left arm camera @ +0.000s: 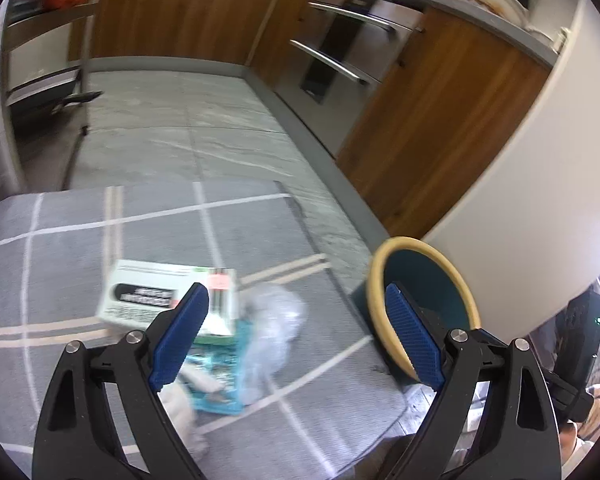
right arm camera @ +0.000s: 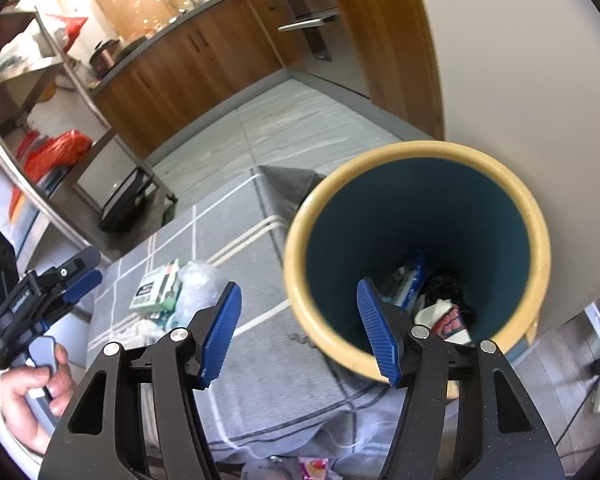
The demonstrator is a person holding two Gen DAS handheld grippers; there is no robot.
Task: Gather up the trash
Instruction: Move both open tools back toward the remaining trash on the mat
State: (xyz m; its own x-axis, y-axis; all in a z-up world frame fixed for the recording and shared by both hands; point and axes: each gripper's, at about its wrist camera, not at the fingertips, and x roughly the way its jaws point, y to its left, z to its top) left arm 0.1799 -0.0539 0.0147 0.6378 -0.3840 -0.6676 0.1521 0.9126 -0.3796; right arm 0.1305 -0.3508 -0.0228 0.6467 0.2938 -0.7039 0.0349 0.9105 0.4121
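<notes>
Trash sits inside the bin (right arm camera: 416, 216), which stands at the rug's (left arm camera: 80, 248) right edge. I hold both grippers, left (left arm camera: 296, 336) and right (right arm camera: 300, 328), with jaws wide and empty. My left one hangs over a box (left arm camera: 152, 296) and a plastic bag (left arm camera: 272, 328) lying on the rug.

Both tongs, left (left arm camera: 296, 336) and right (right arm camera: 298, 330), gape empty.

On the rug (left arm camera: 100, 240), a box (left arm camera: 164, 300) lies left of crumpled plastic (left arm camera: 274, 320); the bin (right arm camera: 416, 160) stands right, holding trash (right arm camera: 440, 308).

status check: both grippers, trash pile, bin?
Left gripper open over box and plastic wrap on mat. Right gripper open, empty, at bin. Path clear.
</notes>
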